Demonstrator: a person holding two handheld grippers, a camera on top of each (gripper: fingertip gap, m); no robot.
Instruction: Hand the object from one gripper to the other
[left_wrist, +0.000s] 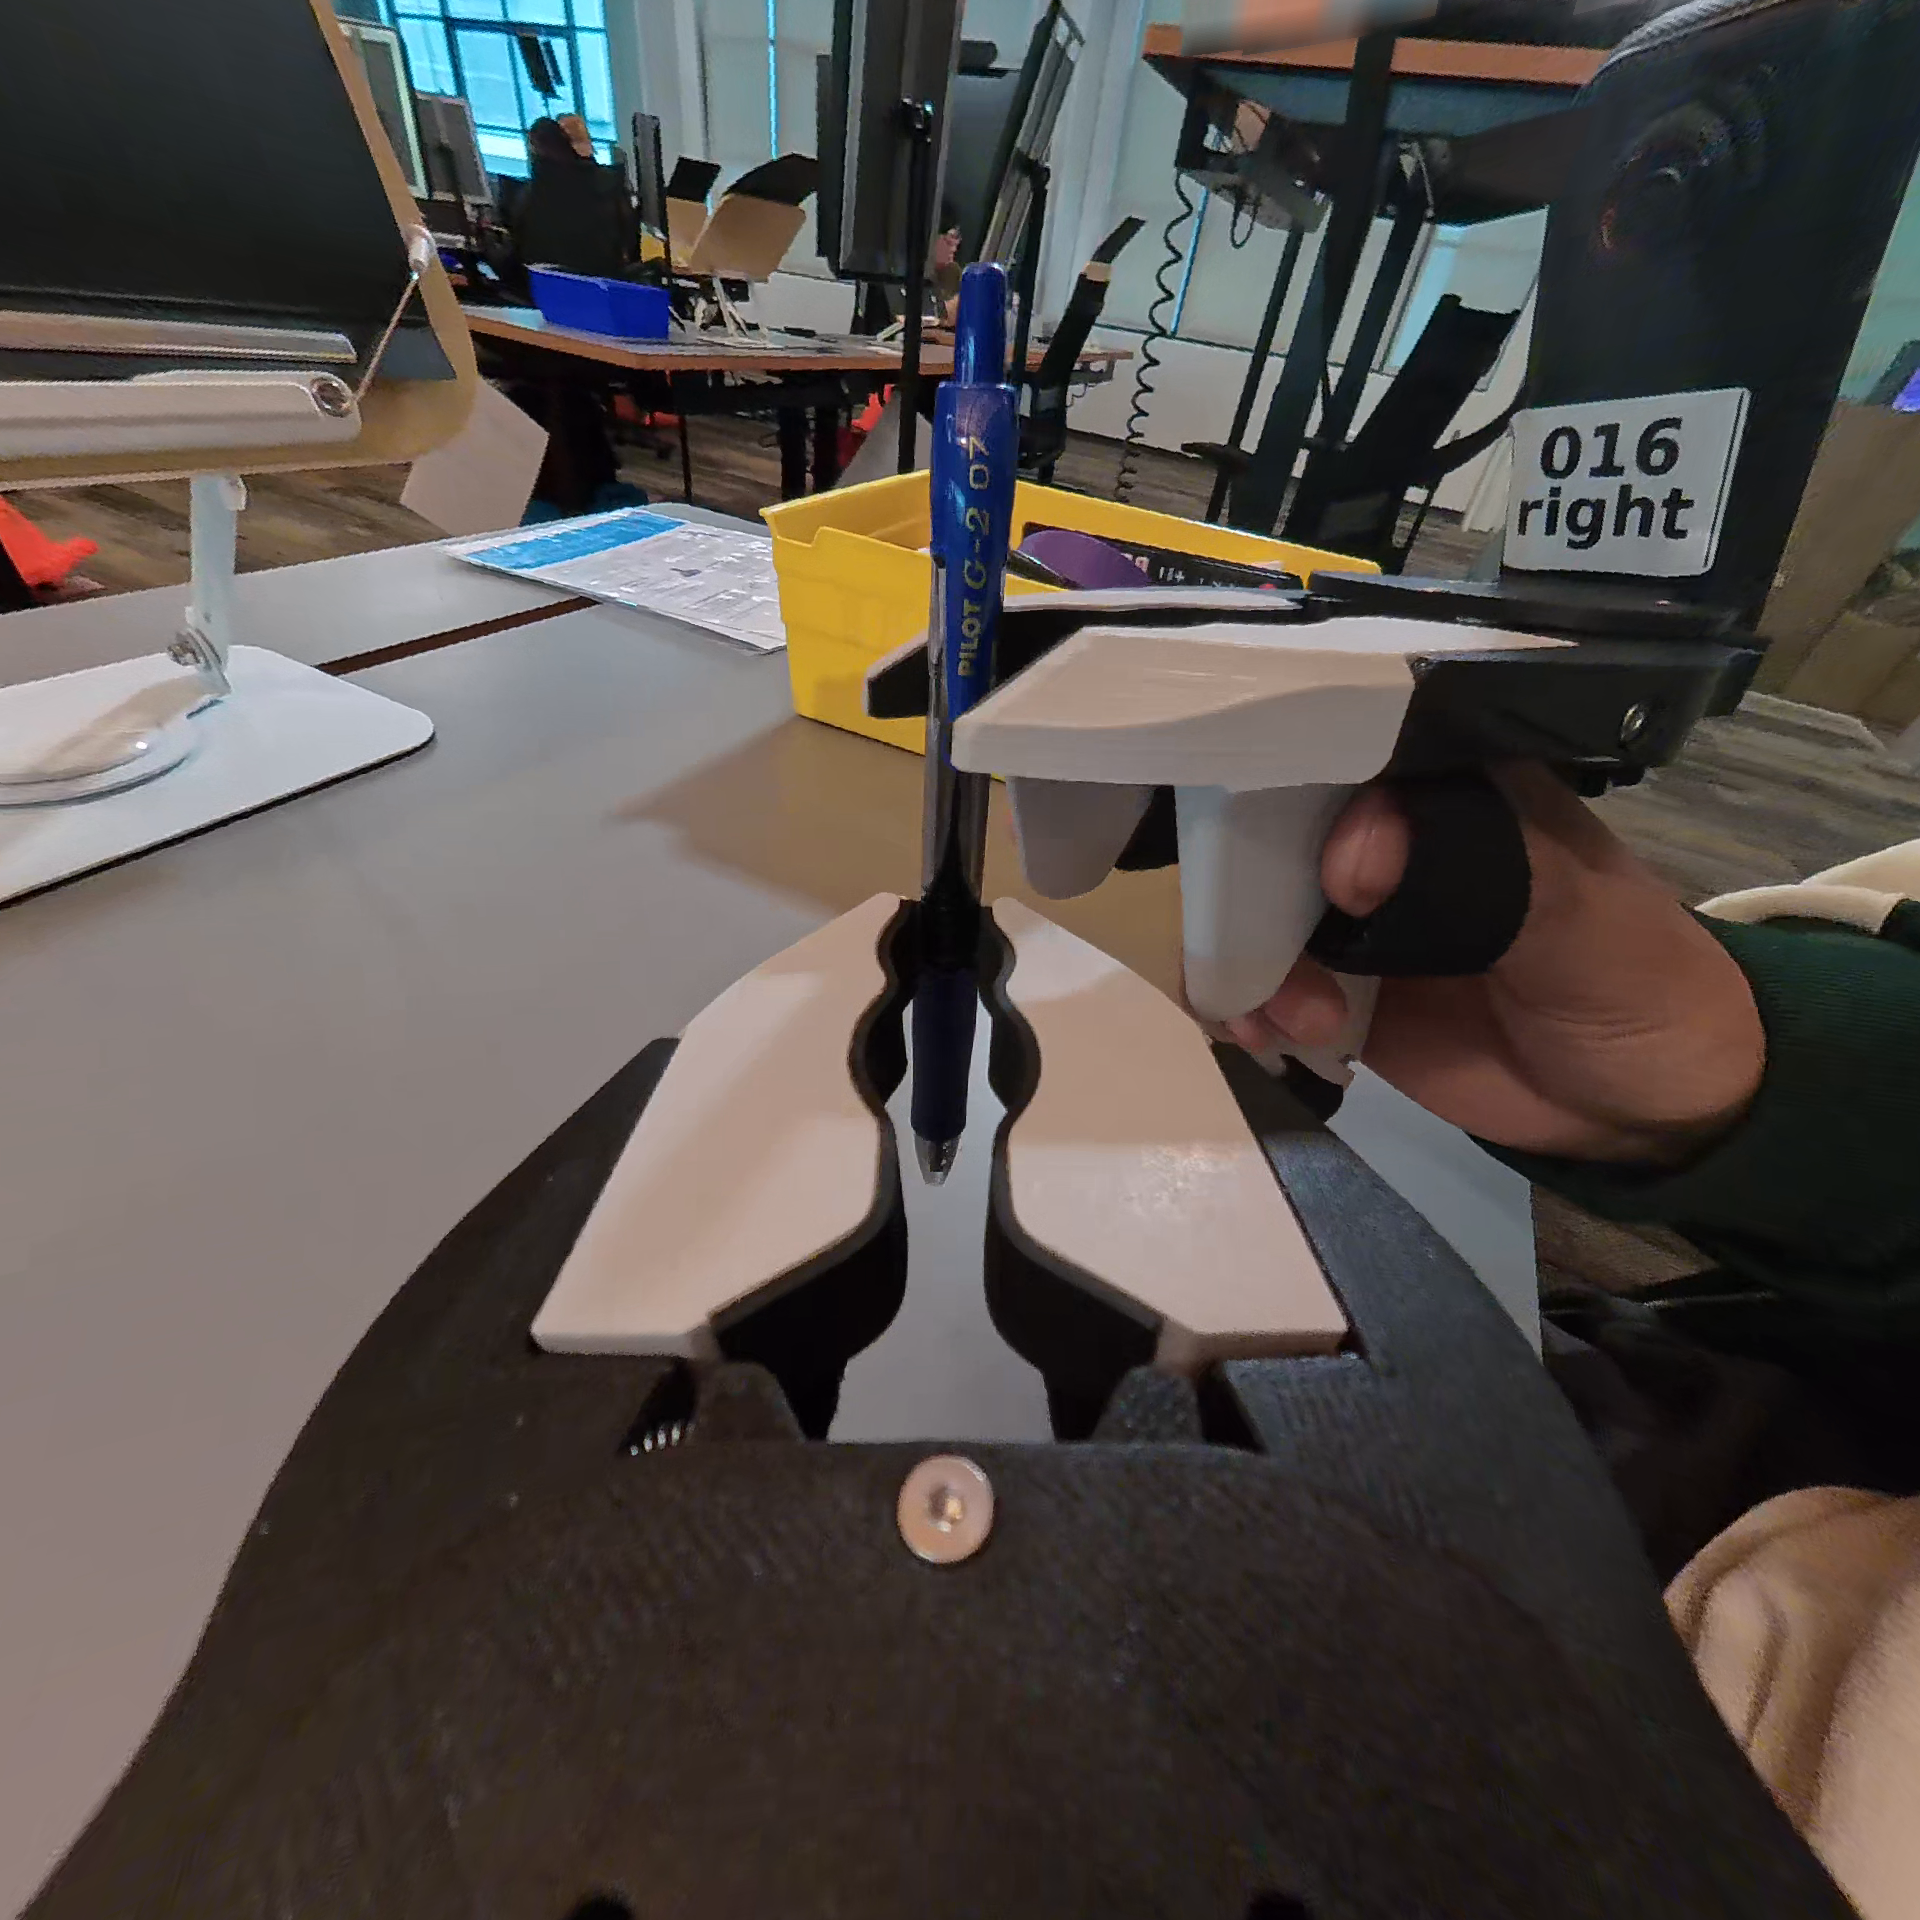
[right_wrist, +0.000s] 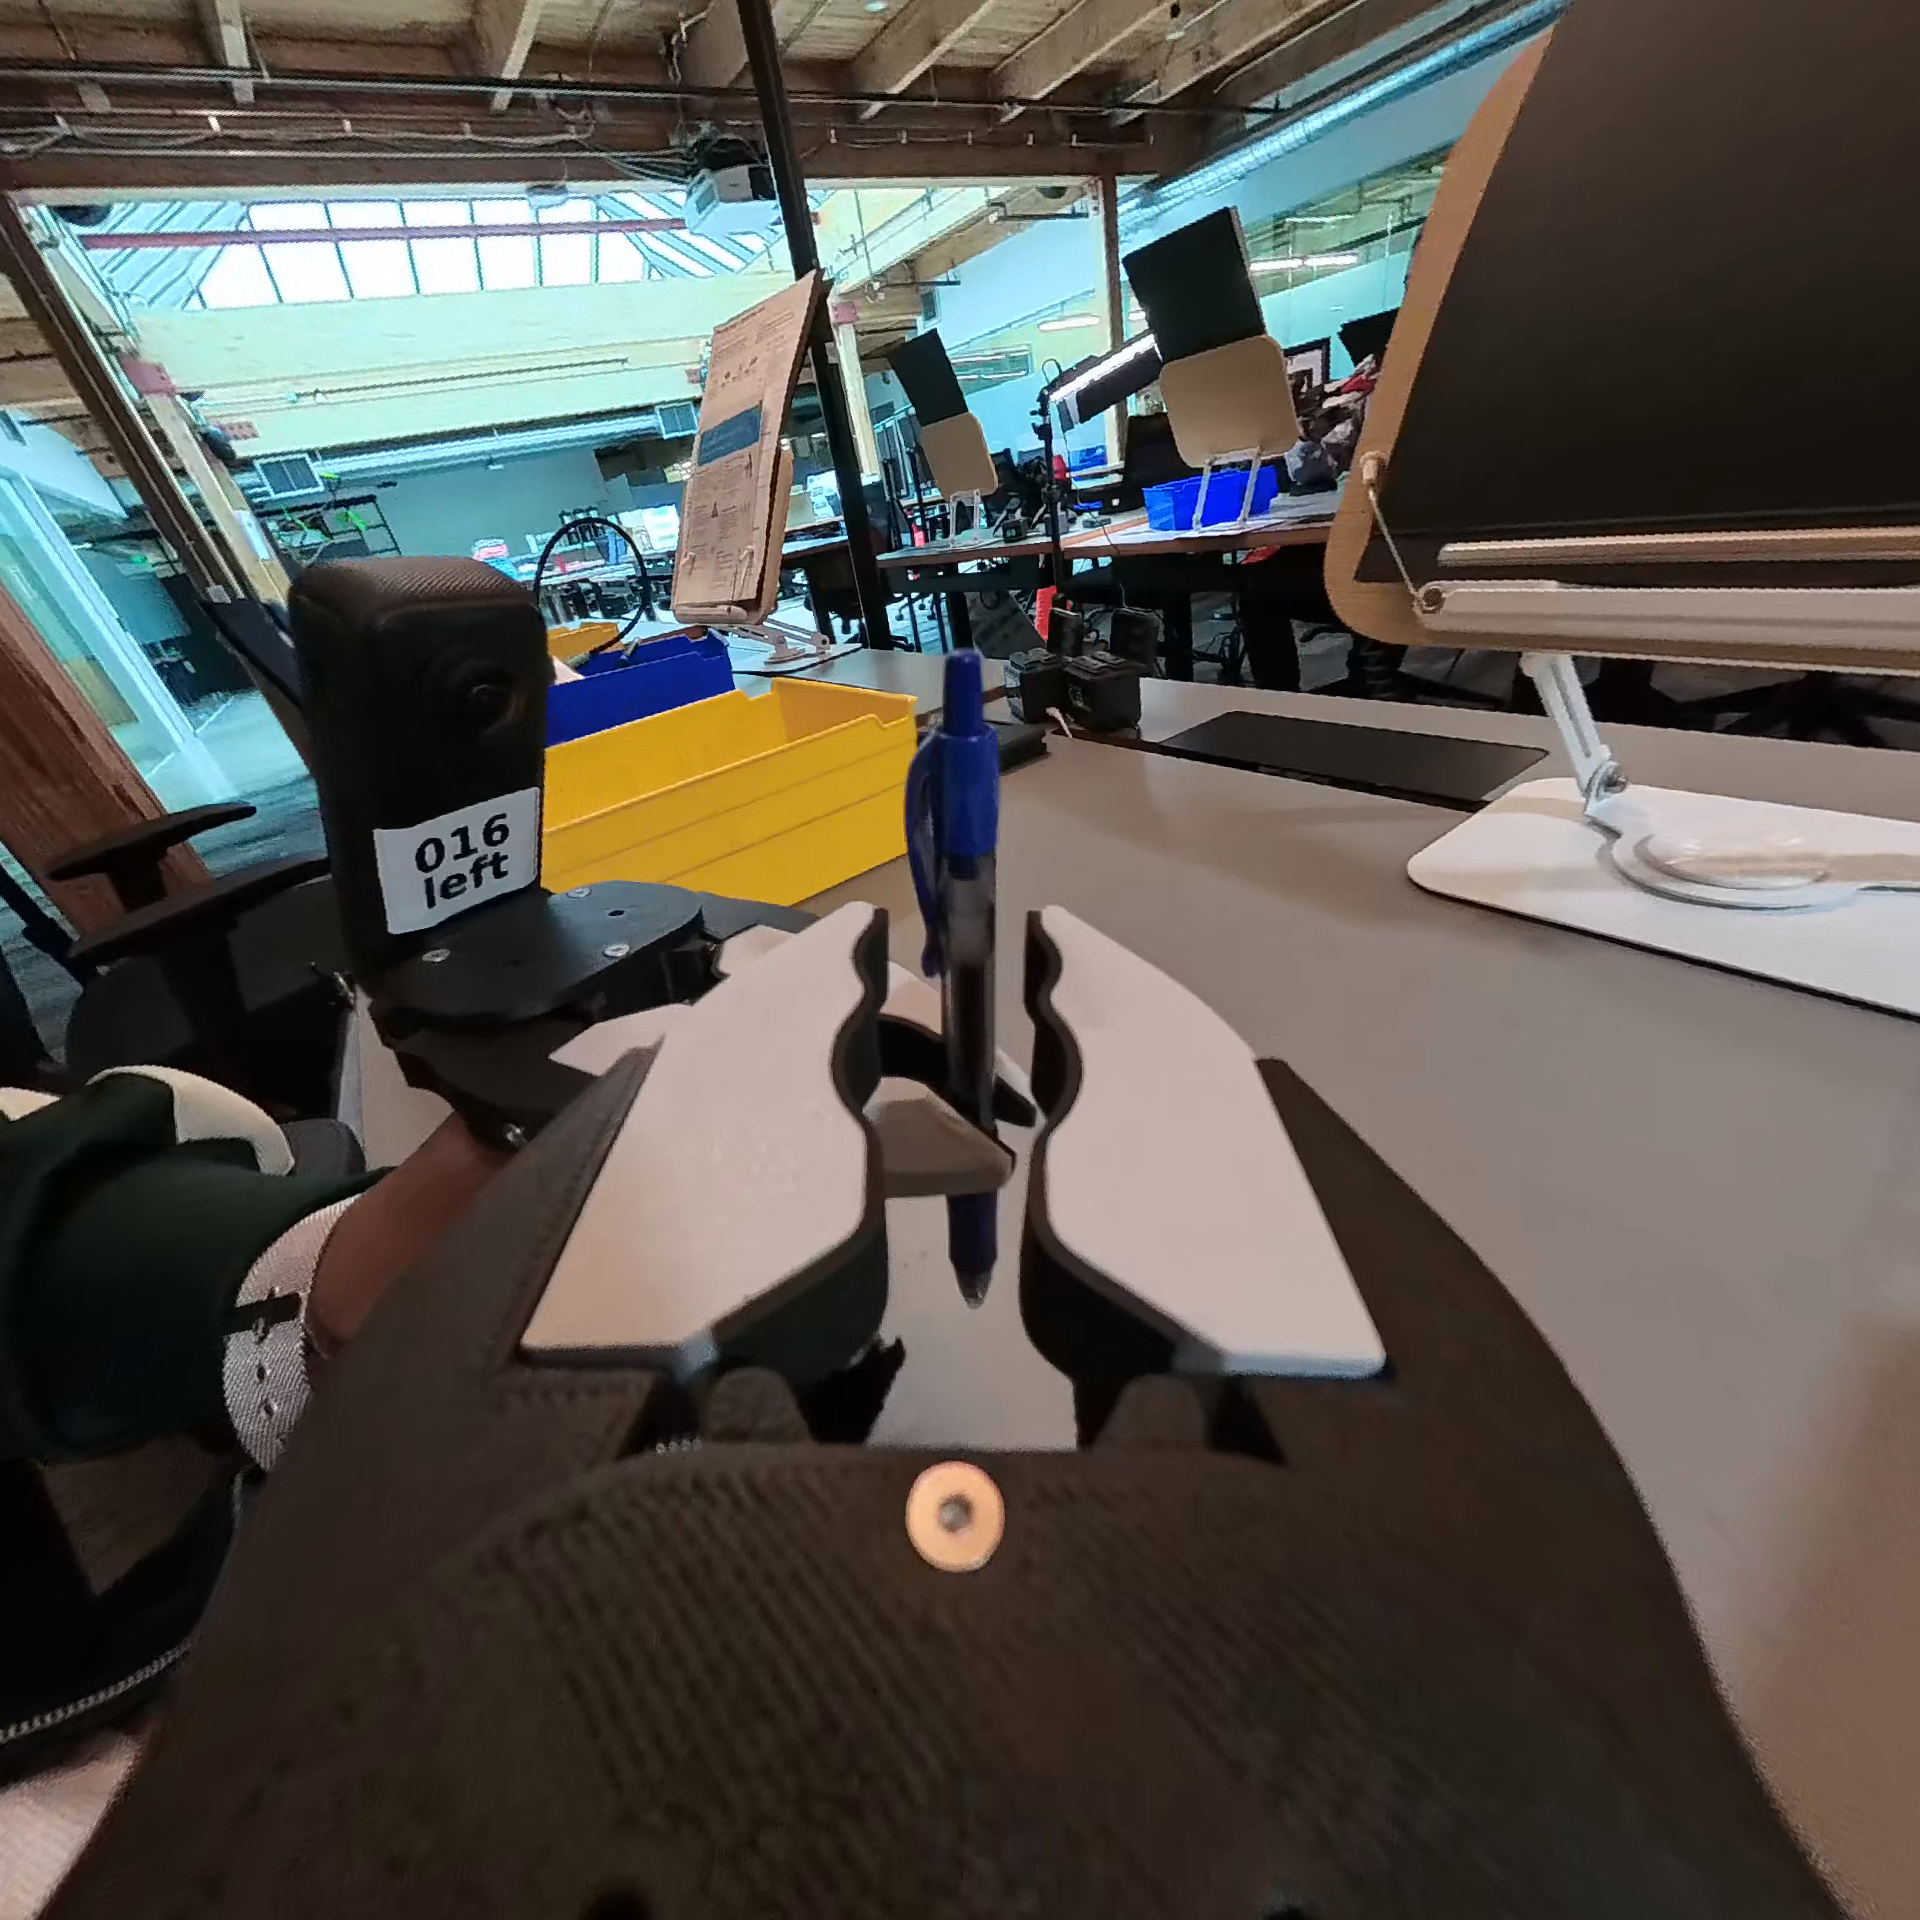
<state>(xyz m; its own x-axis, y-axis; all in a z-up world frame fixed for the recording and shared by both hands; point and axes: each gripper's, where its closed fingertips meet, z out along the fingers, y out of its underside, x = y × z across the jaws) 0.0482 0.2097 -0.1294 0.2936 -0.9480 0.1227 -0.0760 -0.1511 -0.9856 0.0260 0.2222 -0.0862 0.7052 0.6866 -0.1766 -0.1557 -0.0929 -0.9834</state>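
Note:
A blue pen (left_wrist: 971, 499) stands upright above the grey table (left_wrist: 416, 987), tip down. My left gripper (left_wrist: 948, 920) is shut on its dark lower barrel, just above the blue grip. My right gripper (left_wrist: 920, 707) reaches in from the right at the pen's middle, one finger on each side of it. In the right wrist view the pen (right_wrist: 961, 810) stands in the gap between my right gripper's (right_wrist: 956, 935) open fingers and touches neither. There the left gripper (right_wrist: 961, 1127) comes in from the left, clamped on the pen lower down.
A yellow bin (left_wrist: 831, 582) with items in it stands behind the pen; it also shows in the right wrist view (right_wrist: 717, 790), with a blue bin (right_wrist: 634, 675) behind it. A white stand base (left_wrist: 208, 748) sits at the left. A printed sheet (left_wrist: 644, 566) lies by the bin. One gripper's finger ends stand about 4 cm off the other's.

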